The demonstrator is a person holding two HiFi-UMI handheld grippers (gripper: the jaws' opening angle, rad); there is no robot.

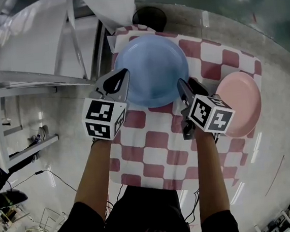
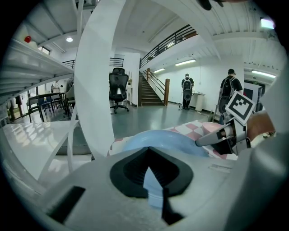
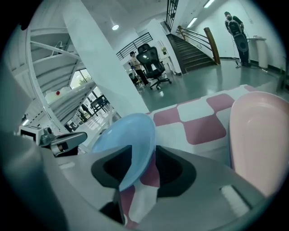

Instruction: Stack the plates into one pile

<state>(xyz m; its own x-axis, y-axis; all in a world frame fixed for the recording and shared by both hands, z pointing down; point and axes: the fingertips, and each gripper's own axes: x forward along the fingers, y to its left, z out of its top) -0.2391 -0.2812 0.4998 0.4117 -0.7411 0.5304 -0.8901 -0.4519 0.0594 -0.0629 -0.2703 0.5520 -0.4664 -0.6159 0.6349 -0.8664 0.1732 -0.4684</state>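
- Blue plate, pink plate just right of it: not yet stacked.
- Left gripper clamps the blue plate's left rim; right gripper stands wide around the right rim.

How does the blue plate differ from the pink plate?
The blue plate lies at the far middle of the cloth, the pink plate at its right edge. The left gripper is shut on the blue plate's rim, the right gripper straddles it, jaws open; nothing touches the pink plate. Both are round.
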